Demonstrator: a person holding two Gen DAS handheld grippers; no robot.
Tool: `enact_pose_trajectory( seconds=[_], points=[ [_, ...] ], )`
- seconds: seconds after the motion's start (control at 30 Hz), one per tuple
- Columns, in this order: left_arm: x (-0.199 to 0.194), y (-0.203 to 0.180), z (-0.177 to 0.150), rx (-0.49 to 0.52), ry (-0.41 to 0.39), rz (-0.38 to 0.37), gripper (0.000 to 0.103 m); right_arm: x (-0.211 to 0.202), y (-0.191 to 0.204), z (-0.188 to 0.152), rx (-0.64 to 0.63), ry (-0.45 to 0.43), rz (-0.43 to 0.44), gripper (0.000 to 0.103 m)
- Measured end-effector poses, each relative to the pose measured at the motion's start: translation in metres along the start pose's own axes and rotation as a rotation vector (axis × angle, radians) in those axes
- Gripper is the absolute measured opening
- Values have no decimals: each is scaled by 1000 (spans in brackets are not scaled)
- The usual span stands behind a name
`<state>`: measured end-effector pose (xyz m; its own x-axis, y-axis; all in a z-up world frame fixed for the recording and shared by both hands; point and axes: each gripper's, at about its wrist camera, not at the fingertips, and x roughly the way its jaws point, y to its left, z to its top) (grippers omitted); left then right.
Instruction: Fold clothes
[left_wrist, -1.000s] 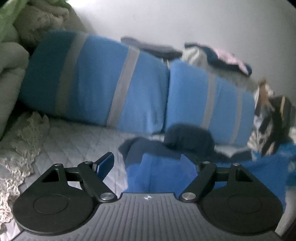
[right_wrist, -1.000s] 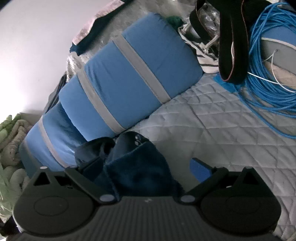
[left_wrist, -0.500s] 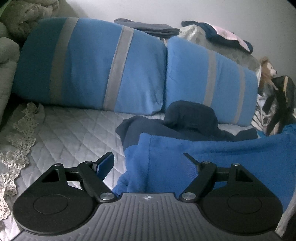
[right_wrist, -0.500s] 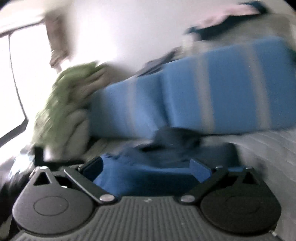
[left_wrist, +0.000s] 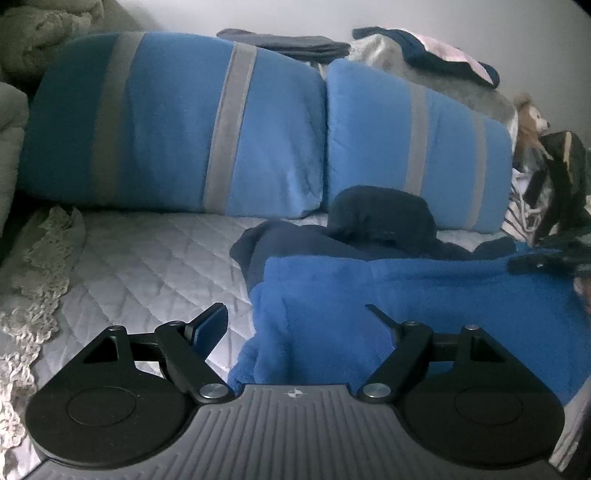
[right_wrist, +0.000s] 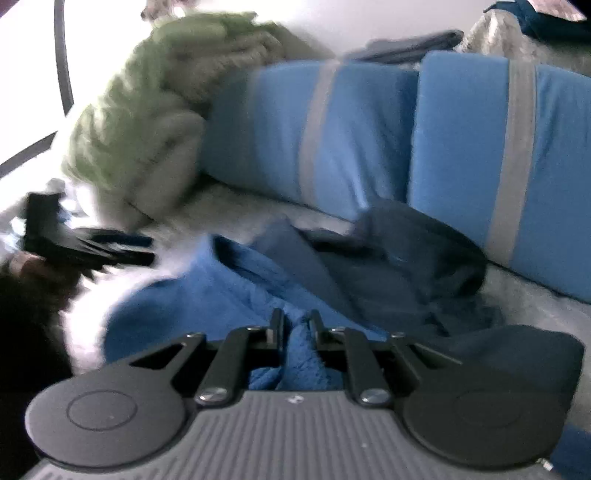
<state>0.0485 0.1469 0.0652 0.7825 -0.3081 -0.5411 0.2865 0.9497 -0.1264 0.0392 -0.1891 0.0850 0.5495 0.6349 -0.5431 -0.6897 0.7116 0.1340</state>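
A bright blue fleece garment with a dark navy part lies crumpled on the quilted bed. My left gripper is open over the garment's left edge, and fleece lies loosely between its fingers without being pinched. In the right wrist view my right gripper has its jaws closing, the pads squeezing a raised fold of the blue fleece. The navy part bunches up just beyond it. The left gripper shows as a blurred dark shape at the far left of that view.
Two blue pillows with grey stripes lean against the wall behind the garment. Bare quilted bedspread lies to the left, edged by a lace throw. A green blanket heap and a plush toy sit at the sides.
My right gripper swung across the bed and rolled level, and its wide jaws came together on a fold of blue fleece. The left gripper stayed nearly still and open.
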Motion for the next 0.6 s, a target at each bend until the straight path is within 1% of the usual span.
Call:
enact_pose_trajectory(
  seconds=[0.03, 0.13, 0.2, 0.3, 0.43, 0.6],
  points=[
    [3, 2, 1, -7, 4, -5, 79, 8, -2, 0, -8, 14, -30, 13],
    [15, 12, 6, -55, 13, -46, 79, 29, -4, -3, -13, 57, -81, 13],
    [23, 20, 9, -87, 19, -74, 79, 40, 2, -3, -54, 79, -119, 13],
    [37, 32, 15, -119, 15, -99, 79, 50, 1, -4, -52, 107, -144, 13],
    [63, 48, 18, -167, 74, -129, 79, 58, -2, -6, -38, 127, -168, 13],
    [89, 63, 19, -217, 109, -218, 78, 61, -5, -8, -27, 135, -161, 14]
  ],
)
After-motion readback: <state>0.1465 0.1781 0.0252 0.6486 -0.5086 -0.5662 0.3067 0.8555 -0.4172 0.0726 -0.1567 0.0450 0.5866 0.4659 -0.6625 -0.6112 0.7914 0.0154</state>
